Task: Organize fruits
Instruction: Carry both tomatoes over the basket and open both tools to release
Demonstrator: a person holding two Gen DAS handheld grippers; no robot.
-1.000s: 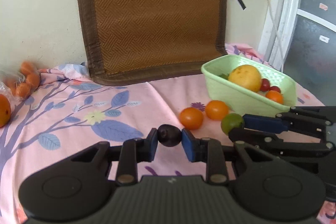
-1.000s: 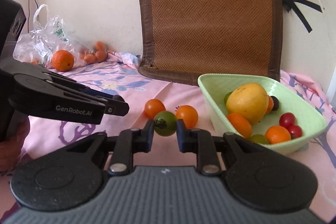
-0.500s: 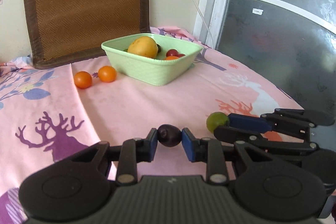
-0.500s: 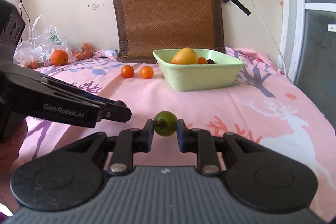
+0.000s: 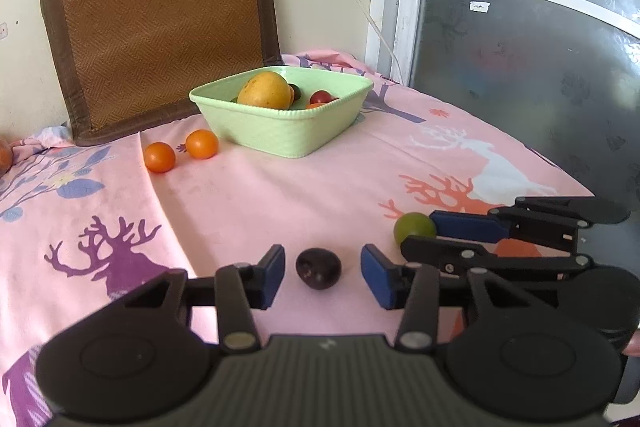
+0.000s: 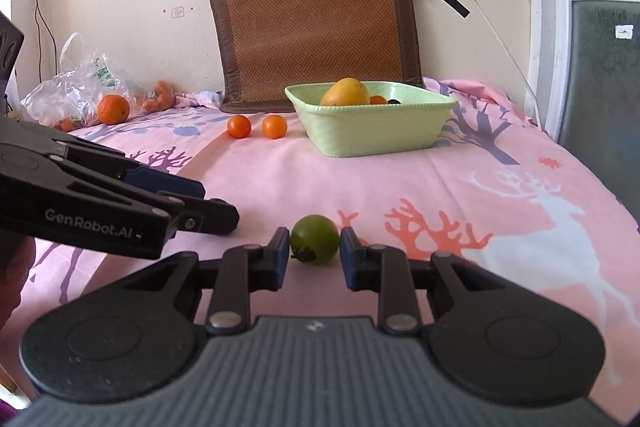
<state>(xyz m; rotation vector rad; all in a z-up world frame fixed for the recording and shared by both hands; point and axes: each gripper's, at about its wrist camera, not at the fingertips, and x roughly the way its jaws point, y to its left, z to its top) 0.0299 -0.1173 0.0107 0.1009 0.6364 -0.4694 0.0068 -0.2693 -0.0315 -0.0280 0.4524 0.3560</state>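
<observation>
Left gripper jaws are opening, the dark fruit lying free on the cloth between them; right gripper is opening around the green fruit; we withdraw both straight back, clear of either fruit

Pink cloth carried purple, orange and white deer prints plus blue leaves. Basin was pale green, holding a yellow-orange mango. Two orange tomatoes; one dark purple plum; one green tomato. Mat was woven tan, brown-edged. Tongs had blue pads on black.
</observation>
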